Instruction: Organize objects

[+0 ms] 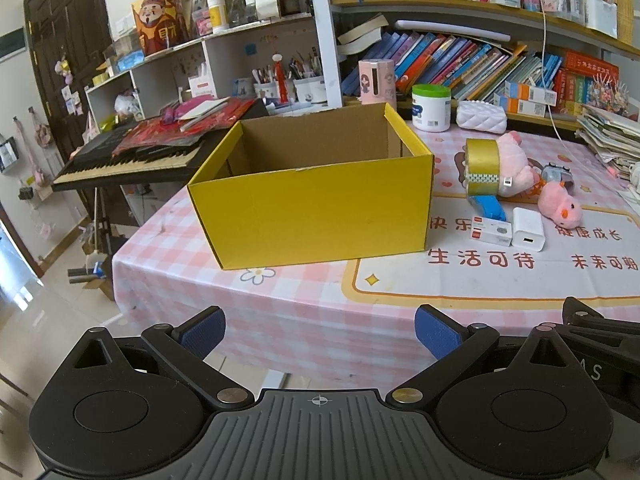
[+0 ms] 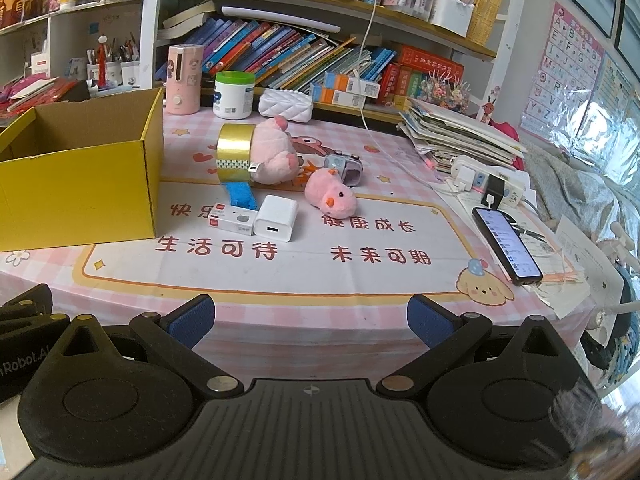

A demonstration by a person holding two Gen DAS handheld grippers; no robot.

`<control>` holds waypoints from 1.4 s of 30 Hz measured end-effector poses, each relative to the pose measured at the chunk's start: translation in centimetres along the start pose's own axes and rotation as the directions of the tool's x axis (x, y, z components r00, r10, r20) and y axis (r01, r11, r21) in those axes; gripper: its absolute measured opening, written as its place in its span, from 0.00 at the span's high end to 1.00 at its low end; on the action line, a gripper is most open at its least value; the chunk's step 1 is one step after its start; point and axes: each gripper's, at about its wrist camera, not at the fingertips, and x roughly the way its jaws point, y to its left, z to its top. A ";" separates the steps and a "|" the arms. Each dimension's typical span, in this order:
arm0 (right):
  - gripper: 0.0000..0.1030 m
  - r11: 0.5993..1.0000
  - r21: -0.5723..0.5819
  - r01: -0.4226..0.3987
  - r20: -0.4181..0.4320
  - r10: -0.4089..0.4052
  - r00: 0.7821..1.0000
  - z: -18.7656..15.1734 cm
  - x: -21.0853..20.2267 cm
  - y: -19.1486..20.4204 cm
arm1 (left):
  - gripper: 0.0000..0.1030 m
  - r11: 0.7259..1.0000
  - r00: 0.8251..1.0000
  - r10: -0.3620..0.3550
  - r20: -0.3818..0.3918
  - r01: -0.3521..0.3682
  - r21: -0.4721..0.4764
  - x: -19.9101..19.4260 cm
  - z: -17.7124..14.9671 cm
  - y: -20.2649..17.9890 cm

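My left gripper (image 1: 320, 334) and right gripper (image 2: 311, 322) hang with fingers spread, empty. Yellow box (image 1: 316, 208) at twelve o'clock from my left; white charger (image 2: 276, 222) at eleven from my right.

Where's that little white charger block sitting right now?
The white charger block lies on the tablecloth right of the yellow box, touching a small white packet, with the pink chick toy just behind it.

A lived-in family home, most likely a child's study corner: beyond the fingers, crowded shelves of picture books (image 2: 280, 52) rise behind a table under a pink checked cartoon tablecloth (image 2: 280, 320). An electronic keyboard (image 1: 128, 160) stands off to the left, an alphabet poster (image 2: 560, 68) hangs to the right, and pen pots (image 1: 280, 88) line the shelf.
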 end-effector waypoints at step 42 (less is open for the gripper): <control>0.00 1.000 0.007 -0.013 -0.011 0.013 1.000 0.1 0.2 -0.8 | 0.01 1.000 1.000 0.000 0.003 0.000 0.006 0.1 0.0 -0.4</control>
